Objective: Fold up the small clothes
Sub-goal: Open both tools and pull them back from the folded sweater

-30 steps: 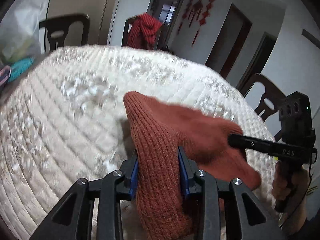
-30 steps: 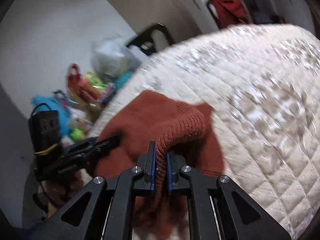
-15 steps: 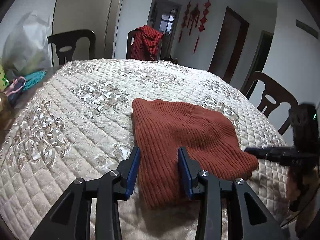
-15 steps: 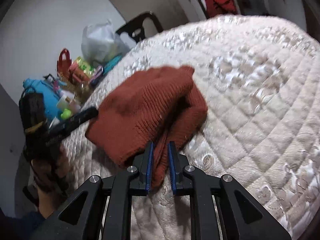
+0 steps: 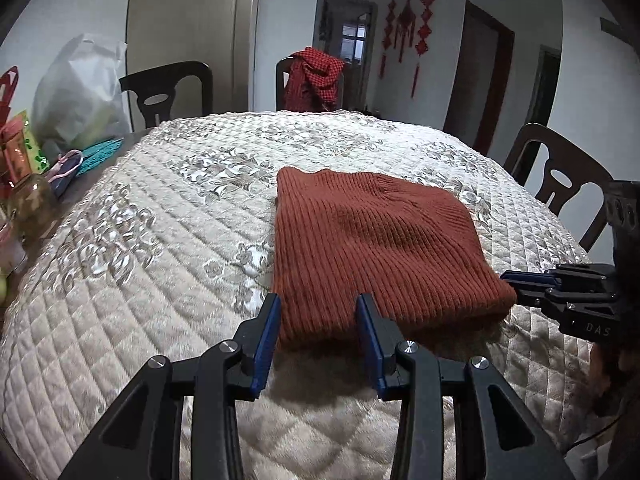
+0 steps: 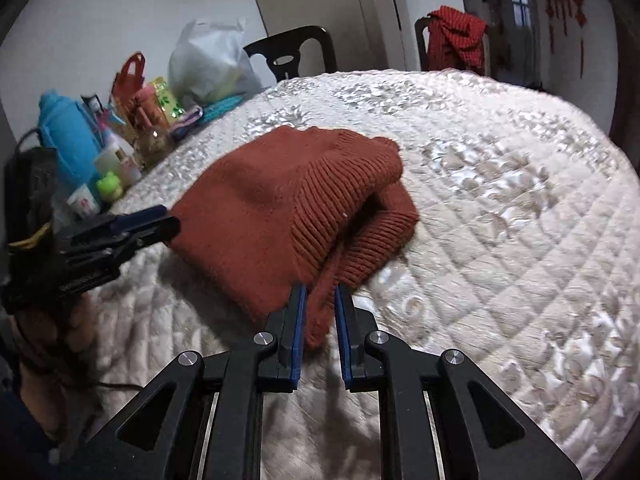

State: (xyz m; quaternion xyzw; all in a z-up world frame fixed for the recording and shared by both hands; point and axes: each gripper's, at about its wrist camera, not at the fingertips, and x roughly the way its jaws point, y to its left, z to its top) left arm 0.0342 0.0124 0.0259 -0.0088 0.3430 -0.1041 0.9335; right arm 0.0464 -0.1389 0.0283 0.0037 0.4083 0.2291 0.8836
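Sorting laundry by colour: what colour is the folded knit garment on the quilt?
Rust red ribbed knit garment, clearest in the left wrist view.

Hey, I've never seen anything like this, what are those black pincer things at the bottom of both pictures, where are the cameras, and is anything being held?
Those pincers are hand-held grippers, one in each of a person's hands; there is no robot. Each carries a wide-angle camera looking forward along its two blue-padded fingers, so each picture shows its own gripper at the bottom and the other one off to the side.

The left camera's view shows the left gripper, jaws wide apart around the near edge of a folded rust-red knit garment. The right camera's view shows the right gripper, jaws also parted, with a corner of the knit between them but not pinched. So nothing is held just now.

The garment lies on a table covered with a quilted cream cloth. Bags and bottles stand along one edge, and a red scarf hangs over a far chair.
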